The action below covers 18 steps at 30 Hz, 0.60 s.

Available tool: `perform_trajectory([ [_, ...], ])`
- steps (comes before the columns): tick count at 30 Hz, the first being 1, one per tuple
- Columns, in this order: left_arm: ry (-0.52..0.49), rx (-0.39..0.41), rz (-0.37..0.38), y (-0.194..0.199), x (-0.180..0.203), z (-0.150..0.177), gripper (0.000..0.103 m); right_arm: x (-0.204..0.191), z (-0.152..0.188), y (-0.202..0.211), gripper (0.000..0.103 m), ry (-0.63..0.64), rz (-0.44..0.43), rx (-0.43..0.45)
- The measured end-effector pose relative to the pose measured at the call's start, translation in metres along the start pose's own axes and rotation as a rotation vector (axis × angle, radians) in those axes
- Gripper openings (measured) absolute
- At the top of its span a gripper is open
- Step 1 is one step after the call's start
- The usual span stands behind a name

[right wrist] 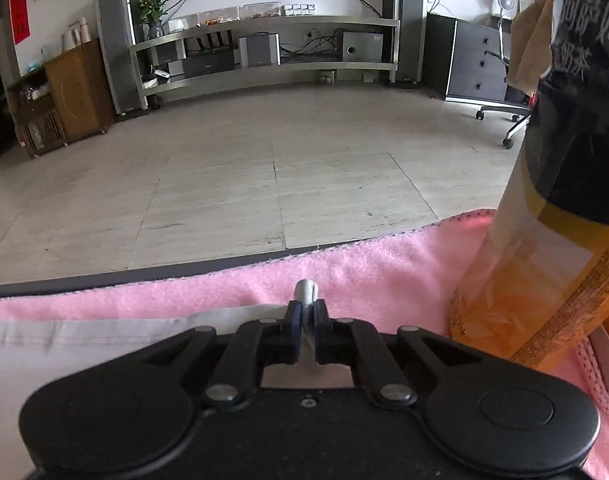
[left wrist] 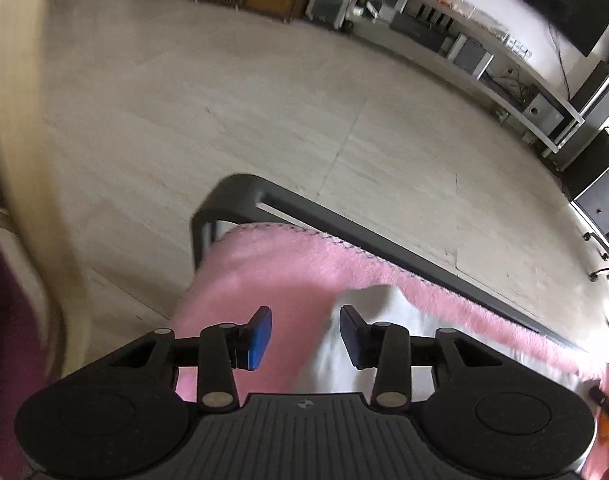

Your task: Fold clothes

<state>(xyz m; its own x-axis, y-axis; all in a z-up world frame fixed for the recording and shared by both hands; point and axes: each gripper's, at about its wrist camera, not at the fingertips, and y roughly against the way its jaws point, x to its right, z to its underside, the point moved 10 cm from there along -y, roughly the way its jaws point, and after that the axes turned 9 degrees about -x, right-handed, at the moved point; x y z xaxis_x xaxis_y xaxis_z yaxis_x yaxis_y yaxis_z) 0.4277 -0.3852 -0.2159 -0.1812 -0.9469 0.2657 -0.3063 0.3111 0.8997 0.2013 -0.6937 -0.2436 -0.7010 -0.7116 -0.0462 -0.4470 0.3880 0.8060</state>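
While the right tool (right wrist: 304,320) sits pinched tight on a small bunched nub of the white garment (right wrist: 104,340), the left tool (left wrist: 305,336) hangs with its blue pads spread wide and nothing between them, poised just above the same garment's raised corner in the left wrist view. The white garment (left wrist: 368,336) lies on a pink fleece blanket (left wrist: 272,264) that covers the counter (left wrist: 344,224), whose dark rounded edge shows beyond the blanket's far hem. The cloth looks thin, light and limp: it puckers where it is gripped and lies in soft creases elsewhere, so it will probably sag and trail wherever it is not supported, and a single pinch point will let the rest swing. A hold on a hem or corner, where the fabric is doubled and stitched, should slip less than a pinch in the middle of a panel; the peaked corner just ahead of the left tool's right pad seems the natural place. The fleece beneath may cling a little and drag the garment out of line. A tall amber bottle (right wrist: 552,200) stands on the blanket just to the right of the right tool, near enough that a sweeping fold could tip it.
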Motion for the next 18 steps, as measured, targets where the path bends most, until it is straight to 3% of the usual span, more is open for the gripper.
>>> perform_trajectory([
  [3,0.022,-0.02,-0.012,-0.012,-0.004,-0.005,0.037,0.003,-0.003,-0.003,0.006,-0.022,-0.022,-0.011],
  [7,0.055,-0.07,0.108,-0.025,0.001,-0.003,0.033,0.005,-0.007,-0.009,0.006,-0.03,-0.034,-0.013],
  [11,0.035,-0.071,0.162,-0.029,0.016,-0.004,0.02,0.008,-0.005,-0.012,0.006,-0.046,-0.041,-0.021],
  [15,0.017,-0.055,0.149,-0.03,0.02,-0.007,0.005,0.009,-0.002,-0.016,0.006,-0.05,-0.039,-0.027],
  [18,-0.054,0.069,0.057,-0.015,0.019,-0.012,0.003,0.011,-0.002,-0.016,0.006,-0.052,-0.04,-0.024],
])
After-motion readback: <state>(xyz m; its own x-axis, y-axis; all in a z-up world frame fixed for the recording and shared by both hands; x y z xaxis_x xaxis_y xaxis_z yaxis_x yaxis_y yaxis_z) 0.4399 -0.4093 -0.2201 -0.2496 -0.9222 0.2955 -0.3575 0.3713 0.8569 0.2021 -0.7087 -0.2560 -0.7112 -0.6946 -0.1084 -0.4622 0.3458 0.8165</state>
